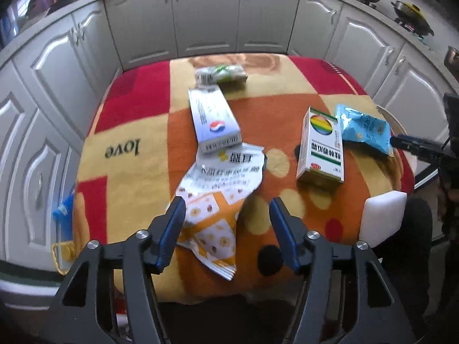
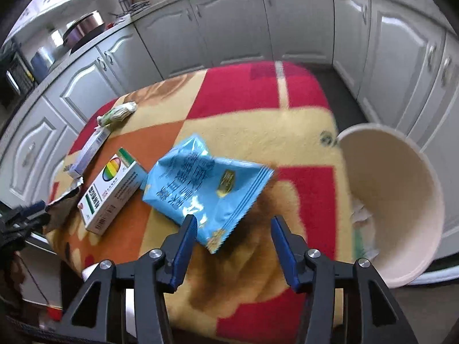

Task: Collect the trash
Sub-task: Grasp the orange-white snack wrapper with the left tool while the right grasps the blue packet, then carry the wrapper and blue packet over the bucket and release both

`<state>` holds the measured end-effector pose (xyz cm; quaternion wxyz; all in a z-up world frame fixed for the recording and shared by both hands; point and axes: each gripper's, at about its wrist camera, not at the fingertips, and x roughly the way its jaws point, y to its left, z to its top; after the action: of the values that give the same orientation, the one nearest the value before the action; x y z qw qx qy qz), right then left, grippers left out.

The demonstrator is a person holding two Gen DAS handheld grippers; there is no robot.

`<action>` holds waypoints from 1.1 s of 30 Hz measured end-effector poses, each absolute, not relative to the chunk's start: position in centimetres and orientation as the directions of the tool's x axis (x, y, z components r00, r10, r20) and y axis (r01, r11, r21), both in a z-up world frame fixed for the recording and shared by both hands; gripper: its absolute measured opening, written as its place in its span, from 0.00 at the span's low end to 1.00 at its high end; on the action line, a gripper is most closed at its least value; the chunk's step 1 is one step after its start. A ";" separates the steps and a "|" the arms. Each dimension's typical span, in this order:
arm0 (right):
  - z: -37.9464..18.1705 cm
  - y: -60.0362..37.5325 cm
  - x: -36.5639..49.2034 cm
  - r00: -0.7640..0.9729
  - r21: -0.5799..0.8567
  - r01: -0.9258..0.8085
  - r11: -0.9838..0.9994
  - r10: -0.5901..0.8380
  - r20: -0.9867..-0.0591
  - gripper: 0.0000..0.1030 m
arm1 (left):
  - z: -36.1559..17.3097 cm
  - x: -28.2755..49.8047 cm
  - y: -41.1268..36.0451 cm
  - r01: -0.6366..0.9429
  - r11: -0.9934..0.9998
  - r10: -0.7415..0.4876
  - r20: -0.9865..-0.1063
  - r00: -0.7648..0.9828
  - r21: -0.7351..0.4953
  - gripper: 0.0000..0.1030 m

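My left gripper (image 1: 225,215) is open over the near end of an orange-and-white snack wrapper (image 1: 218,200) lying flat on the table. Beyond it lie a white box with a Pepsi-like logo (image 1: 213,120), a green-white packet (image 1: 221,74) and a white medicine box with a rainbow disc (image 1: 321,146). My right gripper (image 2: 233,230) is open just in front of a blue snack bag (image 2: 203,183), whose near corner lies between the fingers. The medicine box (image 2: 110,192) sits left of the bag. A cream bin (image 2: 396,197) stands at the table's right edge.
The table wears a red, orange and yellow blanket (image 1: 134,177). White kitchen cabinets (image 1: 206,14) ring it closely. A white foam block (image 1: 383,215) sits at the near right corner. The other gripper's black frame (image 1: 424,149) shows at the right.
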<state>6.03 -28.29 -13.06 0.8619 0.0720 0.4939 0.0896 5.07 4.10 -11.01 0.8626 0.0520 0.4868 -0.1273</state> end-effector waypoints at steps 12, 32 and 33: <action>-12.4 -23.4 10.2 0.416 0.029 -0.491 0.871 0.263 -0.871 0.86 | -13.3 9.7 4.8 0.334 0.936 -0.236 -0.906 0.351 -0.115 0.68; -13.5 -27.6 6.5 0.522 0.220 -0.267 0.938 0.333 -0.786 0.42 | -11.6 4.4 1.9 0.340 0.940 -0.171 -0.880 0.442 -0.012 0.12; -13.2 -27.7 6.1 0.527 0.226 -0.262 0.938 0.335 -0.781 0.42 | -11.2 4.3 1.5 0.340 0.940 -0.178 -0.876 0.447 -0.018 0.11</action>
<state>6.06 -27.72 -13.17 0.8729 0.0401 0.4552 0.1711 4.26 1.53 -11.16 0.8469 0.0802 0.5030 -0.1529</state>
